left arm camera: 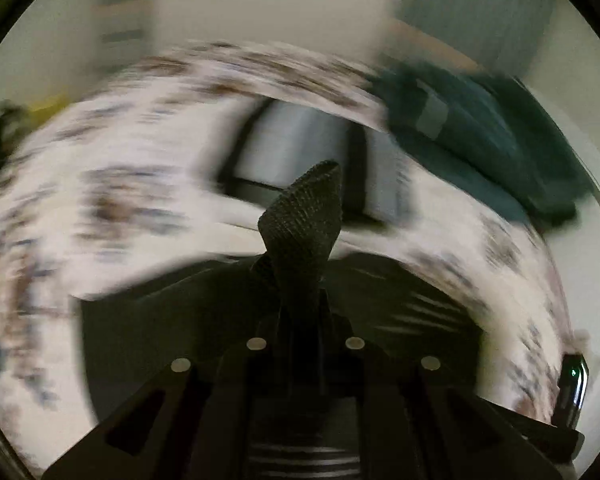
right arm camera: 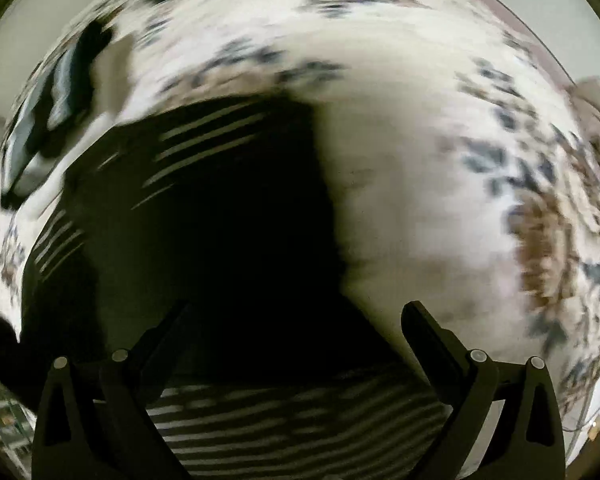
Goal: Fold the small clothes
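1. Black knit fabric w/ thin pale stripes: the garment [left arm camera: 300,216] stands up as a twisted fold from between the left gripper [left arm camera: 300,280] fingers, which are clenched on it; rest of it spreads dark below and to both sides over the bed.
2. Bed cover [left arm camera: 132,160] is white w/ brown and grey-blue floral print, heavily motion-smeared in both views, so pattern detail can't be read.
3. Right wrist view: same dark garment [right arm camera: 220,220] fills the centre-left, striped bands showing at its upper part, left edge and bottom near the camera. Its outline is blurred; can't tell how it's folded.
4. Right gripper [right arm camera: 296,316] is spread wide, released, nothing between its fingers; left finger [right arm camera: 156,336] is dark against the garment and hard to separate, right finger [right arm camera: 428,332] shows clearly over the bed cover [right arm camera: 412,160].
5. Left view, upper right: a teal-green cloth pile [left arm camera: 480,132] on the bed, well apart from the gripper; blurred.
6. Behind the fold: a grey and black item [left arm camera: 296,152], too smeared to identify.
7. Lower right edge: a dark glossy object [left arm camera: 574,388], cut off by the lens rim.
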Motion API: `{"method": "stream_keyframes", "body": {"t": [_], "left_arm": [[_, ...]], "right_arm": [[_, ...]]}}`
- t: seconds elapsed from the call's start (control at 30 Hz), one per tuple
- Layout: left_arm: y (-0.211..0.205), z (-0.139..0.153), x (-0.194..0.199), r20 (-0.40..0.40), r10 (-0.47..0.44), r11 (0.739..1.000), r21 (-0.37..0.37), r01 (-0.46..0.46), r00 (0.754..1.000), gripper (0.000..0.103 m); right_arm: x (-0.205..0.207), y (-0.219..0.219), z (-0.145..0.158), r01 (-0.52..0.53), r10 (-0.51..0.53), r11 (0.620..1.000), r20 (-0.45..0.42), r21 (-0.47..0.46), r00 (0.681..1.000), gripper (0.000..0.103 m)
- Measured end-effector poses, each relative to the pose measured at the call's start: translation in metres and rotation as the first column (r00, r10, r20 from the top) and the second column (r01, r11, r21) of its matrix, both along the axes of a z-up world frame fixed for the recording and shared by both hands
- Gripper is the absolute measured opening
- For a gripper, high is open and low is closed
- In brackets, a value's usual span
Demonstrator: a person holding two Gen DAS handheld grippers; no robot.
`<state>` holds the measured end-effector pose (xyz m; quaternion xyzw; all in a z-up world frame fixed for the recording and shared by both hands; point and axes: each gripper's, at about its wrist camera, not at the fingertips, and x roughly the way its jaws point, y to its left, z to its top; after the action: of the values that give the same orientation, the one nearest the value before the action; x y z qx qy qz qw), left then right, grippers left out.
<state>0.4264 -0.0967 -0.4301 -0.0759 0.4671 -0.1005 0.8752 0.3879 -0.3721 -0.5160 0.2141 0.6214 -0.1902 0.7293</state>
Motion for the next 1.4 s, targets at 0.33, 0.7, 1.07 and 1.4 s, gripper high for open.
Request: {"method": "stream_keyframes", "body": {"t": [0.33,0.7,1.07,1.4], "left_arm": [[-0.238,-0.088,-0.011,-0.175,-0.248,0.959,0.095,0.267,0.953,0.011],[-0.105,-0.087,-0.088,-0.120,0.033,0.949,0.315,0.006,0.992,0.089],[0.026,-0.168,-0.162,-0.259,0.308,0.836,0.534,-0.130,0.915,0.098],[0.040,-0.180,-0.155,-0.256,0.314,0.898,0.393,-0.198,0.915,0.103]], "right_arm": [[-0.061,-0.167,-0.009,0.116,-0.113,0.989,-0.038,0.096,0.993,0.103],[-0.049,-0.210,-0.018,0.036,-0.049,0.888,0.017,0.458,0.999,0.051],[0.151,-0.140,-0.097,-0.148,0.162,0.806,0.026,0.573,0.986,0.058],[0.212,-0.125,-0.076,-0.225,0.223,0.898,0.051,0.377,0.974,0.004]]}}
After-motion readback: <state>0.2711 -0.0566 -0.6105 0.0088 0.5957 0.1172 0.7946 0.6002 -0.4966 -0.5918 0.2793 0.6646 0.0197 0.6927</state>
